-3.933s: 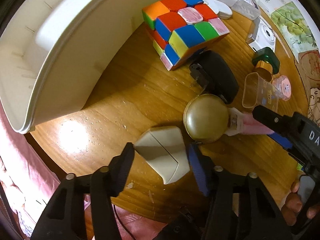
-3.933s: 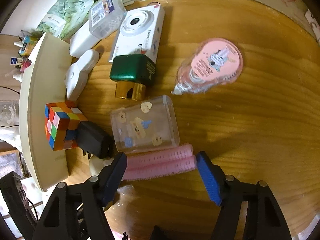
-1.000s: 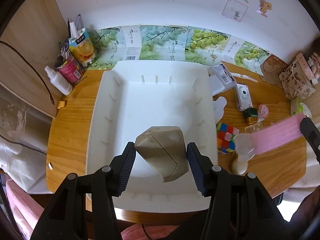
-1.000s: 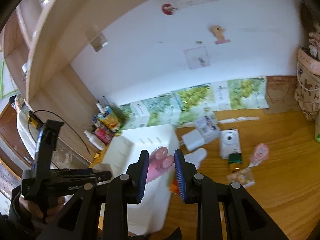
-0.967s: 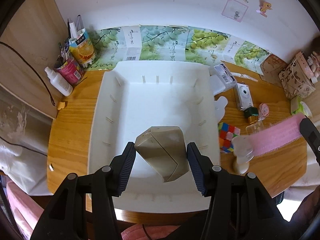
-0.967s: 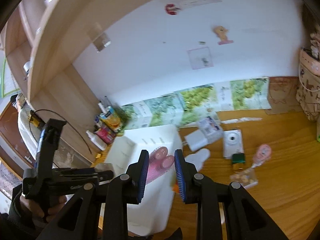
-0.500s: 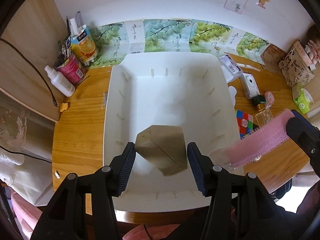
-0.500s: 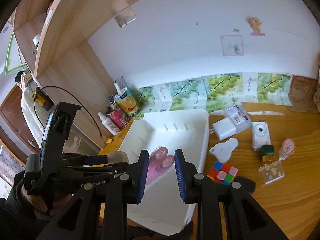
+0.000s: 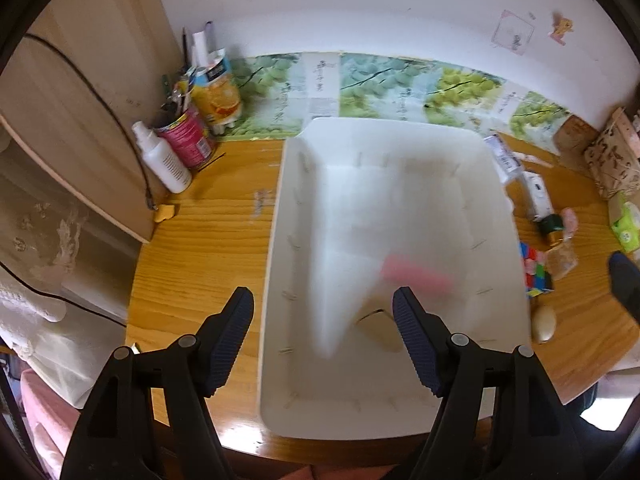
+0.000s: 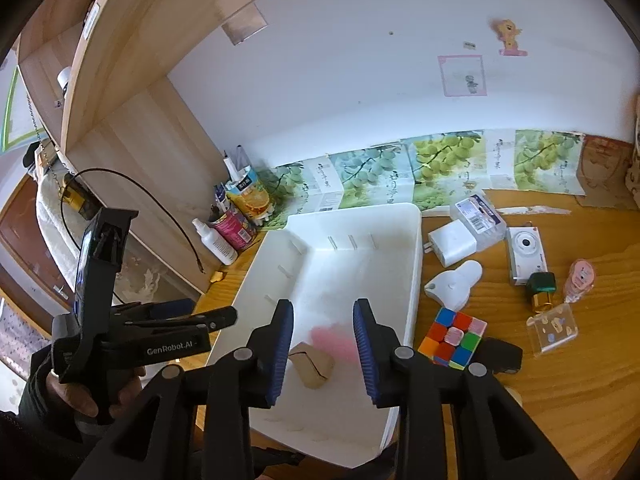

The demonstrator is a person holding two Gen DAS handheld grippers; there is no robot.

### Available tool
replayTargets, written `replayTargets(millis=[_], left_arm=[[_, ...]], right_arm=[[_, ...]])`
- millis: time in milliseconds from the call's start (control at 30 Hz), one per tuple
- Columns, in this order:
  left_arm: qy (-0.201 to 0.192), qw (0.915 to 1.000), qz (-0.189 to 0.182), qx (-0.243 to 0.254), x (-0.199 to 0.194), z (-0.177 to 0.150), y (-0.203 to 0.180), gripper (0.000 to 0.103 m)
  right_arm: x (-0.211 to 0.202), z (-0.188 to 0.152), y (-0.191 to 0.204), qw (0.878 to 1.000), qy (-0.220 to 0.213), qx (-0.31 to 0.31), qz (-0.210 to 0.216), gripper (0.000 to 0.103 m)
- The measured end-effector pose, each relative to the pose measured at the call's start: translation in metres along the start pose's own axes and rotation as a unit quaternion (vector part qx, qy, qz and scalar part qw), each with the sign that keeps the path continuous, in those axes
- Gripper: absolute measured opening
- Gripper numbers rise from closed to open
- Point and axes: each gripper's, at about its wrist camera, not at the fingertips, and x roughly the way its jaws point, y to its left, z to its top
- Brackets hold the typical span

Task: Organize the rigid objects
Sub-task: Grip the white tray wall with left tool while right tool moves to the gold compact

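Above the white bin point(image 10: 412, 264) on the wooden worktop point(image 9: 200, 248), the left tool point(image 9: 322, 332) is opening wide with nothing between its pads, and the right tool point(image 10: 322, 344) is opening narrowly, also empty. Inside the bin lie a beige wedge-shaped block point(image 10: 312, 364) and a blurred pink roller point(image 10: 332, 338). Beside the bin's right wall sit a colour cube point(image 10: 452, 338), a white charger point(image 10: 452, 246), a small camera point(image 10: 526, 254) and a clear box point(image 10: 554, 328). Bottles and cartons point(image 10: 236, 220) crowd its far-left corner.
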Motion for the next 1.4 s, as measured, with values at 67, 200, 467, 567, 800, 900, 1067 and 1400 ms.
replayTargets(millis=[67,200,467,567,800,900,1067,1400], left_arm=[[0.01,0.9998,-0.002,-0.014,0.006,-0.001,0.01,0.075],[0.025,0.9986,0.002,-0.045,0.018,-0.006,0.029,0.075],[0.054,0.993,0.013,-0.104,0.035,-0.023,0.068,0.075],[0.065,0.9913,0.019,-0.113,0.041,-0.03,0.073,0.075],[0.094,0.9866,0.002,-0.133,0.055,-0.046,0.074,0.073],[0.103,0.9865,0.001,-0.127,0.062,-0.047,0.069,0.071],[0.115,0.9854,0.004,-0.125,0.071,-0.049,0.064,0.06],[0.149,0.9805,0.0,-0.128,0.096,-0.047,0.057,0.037]], right_arm=[[-0.002,-0.002,-0.002,1.0,-0.001,0.004,-0.006,0.039],[-0.005,-0.005,-0.009,1.0,-0.003,0.011,-0.022,0.048],[-0.016,-0.012,-0.032,0.997,-0.015,0.039,-0.063,0.064],[-0.019,-0.016,-0.046,0.994,-0.012,0.053,-0.091,0.066],[-0.025,-0.024,-0.076,0.987,-0.005,0.072,-0.14,0.075],[-0.023,-0.03,-0.09,0.984,0.005,0.073,-0.161,0.075],[-0.016,-0.044,-0.107,0.981,0.016,0.078,-0.174,0.075],[0.016,-0.072,-0.127,0.975,0.078,0.063,-0.2,0.075]])
